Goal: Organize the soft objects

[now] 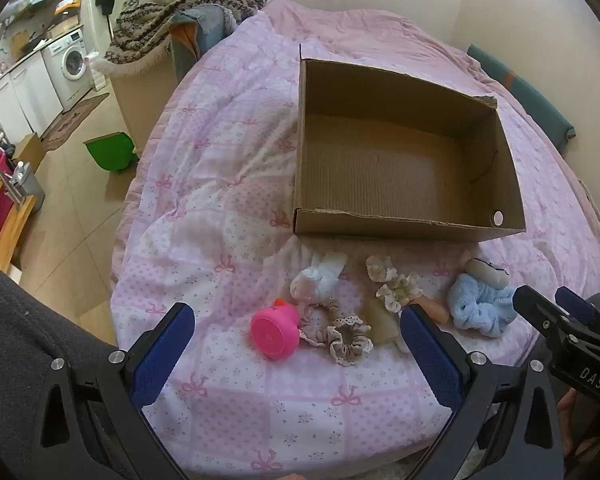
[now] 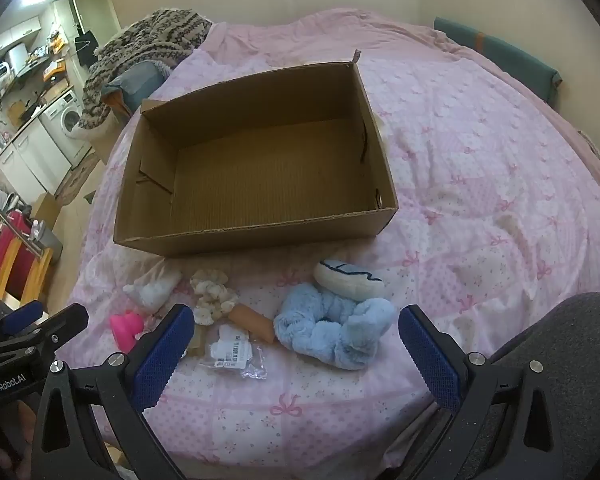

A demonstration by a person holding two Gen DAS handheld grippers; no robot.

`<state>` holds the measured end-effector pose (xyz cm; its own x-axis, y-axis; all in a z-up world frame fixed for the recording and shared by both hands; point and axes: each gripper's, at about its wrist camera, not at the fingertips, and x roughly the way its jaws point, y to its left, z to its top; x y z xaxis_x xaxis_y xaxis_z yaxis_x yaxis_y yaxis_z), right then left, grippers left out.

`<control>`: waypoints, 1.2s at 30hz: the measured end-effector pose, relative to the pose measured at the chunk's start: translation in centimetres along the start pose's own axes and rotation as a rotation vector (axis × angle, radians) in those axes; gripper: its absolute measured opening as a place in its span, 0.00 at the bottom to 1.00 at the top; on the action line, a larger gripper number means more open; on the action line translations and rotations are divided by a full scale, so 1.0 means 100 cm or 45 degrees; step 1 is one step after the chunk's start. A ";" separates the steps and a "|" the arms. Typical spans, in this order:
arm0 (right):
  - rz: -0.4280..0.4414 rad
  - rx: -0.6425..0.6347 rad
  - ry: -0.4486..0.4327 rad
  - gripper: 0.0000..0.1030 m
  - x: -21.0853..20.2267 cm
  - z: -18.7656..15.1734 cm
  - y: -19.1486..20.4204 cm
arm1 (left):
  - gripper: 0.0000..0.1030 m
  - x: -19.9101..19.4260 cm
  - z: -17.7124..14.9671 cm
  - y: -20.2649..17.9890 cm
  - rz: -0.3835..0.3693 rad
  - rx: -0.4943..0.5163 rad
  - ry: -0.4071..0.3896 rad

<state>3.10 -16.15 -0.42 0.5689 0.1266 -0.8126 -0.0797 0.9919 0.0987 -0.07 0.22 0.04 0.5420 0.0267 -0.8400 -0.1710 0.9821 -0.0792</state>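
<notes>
Both my grippers, left and right, gape fully, holding nothing. Pink toy, beige scrunchie and blue plush lie unsorted on the quilt before the empty cardboard box; nothing packed yet.

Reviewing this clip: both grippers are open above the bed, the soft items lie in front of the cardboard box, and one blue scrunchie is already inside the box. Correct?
Not quite. The cardboard box is empty in both wrist views; the blue scrunchie lies on the bed in front of it. The left gripper and right gripper are open.
</notes>
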 end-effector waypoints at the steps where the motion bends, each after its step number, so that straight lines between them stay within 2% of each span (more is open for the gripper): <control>1: 0.000 0.000 -0.001 1.00 0.000 -0.001 0.000 | 1.00 0.000 0.000 0.000 0.000 0.000 -0.001; 36: 0.002 -0.002 -0.005 1.00 -0.001 0.002 0.000 | 1.00 -0.002 0.000 -0.002 0.001 -0.005 0.001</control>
<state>3.18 -16.19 -0.26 0.5720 0.1282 -0.8102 -0.0821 0.9917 0.0990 -0.11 0.06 0.24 0.5415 0.0275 -0.8403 -0.1747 0.9813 -0.0804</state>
